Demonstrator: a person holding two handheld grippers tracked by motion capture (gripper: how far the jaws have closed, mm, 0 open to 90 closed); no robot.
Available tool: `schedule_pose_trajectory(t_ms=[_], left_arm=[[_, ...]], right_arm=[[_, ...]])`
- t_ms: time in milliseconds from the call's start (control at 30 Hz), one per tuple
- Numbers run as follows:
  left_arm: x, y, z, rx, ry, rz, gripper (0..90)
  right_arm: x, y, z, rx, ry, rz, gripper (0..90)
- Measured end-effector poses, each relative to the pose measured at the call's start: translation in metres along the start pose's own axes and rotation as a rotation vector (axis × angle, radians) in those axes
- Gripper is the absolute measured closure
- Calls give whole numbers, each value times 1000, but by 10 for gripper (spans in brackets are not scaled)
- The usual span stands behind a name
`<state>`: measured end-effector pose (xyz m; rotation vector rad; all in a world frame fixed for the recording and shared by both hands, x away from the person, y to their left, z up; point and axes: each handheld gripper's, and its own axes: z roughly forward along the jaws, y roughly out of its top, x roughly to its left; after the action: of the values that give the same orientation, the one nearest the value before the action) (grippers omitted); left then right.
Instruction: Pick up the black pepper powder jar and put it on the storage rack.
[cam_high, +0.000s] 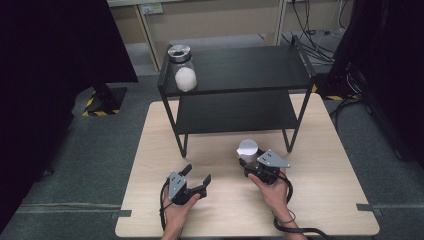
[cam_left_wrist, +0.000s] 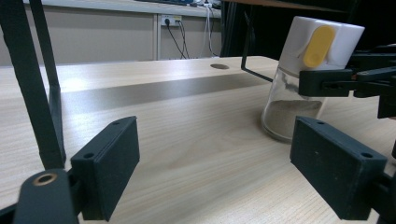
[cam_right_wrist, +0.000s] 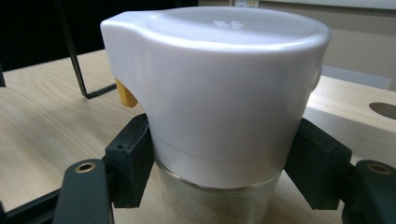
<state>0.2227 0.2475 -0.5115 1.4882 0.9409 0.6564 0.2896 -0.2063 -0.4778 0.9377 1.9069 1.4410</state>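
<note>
The right gripper (cam_high: 255, 165) clamps the white-lidded glass jar (cam_high: 248, 150) just under its cap, standing on the table (cam_high: 320, 200) at about four o'clock from centre, just in front of the black shelf (cam_high: 240, 95); gripping below the wide lid likely stops it slipping. The left gripper (cam_high: 196, 176), at seven o'clock, rests with jaws spread wide and empty, probably kept clear.

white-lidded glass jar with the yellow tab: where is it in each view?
High view: white-lidded glass jar right of centre, in the right gripper.
Left gripper view: upper right.
Right gripper view: centre, between the jaws.
Shared landmark: black metal shelf leg.
</note>
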Motion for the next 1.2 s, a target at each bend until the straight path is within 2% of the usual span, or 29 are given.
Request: schedule_pose_trajectory(t_ms=[233, 400, 533, 933, 1200], left_arm=[[0, 0, 0, 0, 1, -4, 151], [0, 0, 0, 0, 1, -6, 150], [1, 0, 0, 0, 2, -13, 150], [0, 0, 0, 0, 6, -11, 150], [0, 0, 0, 0, 7, -10, 150]], right_arm=[[2, -4, -15, -71, -18, 10, 307], [1, 0, -30, -112, -33, 3, 307], [2, 4, -45, -152, -62, -6, 307], [-7, 18, -76, -206, -106, 0, 308], [-11, 38, -89, -254, -129, -11, 308]])
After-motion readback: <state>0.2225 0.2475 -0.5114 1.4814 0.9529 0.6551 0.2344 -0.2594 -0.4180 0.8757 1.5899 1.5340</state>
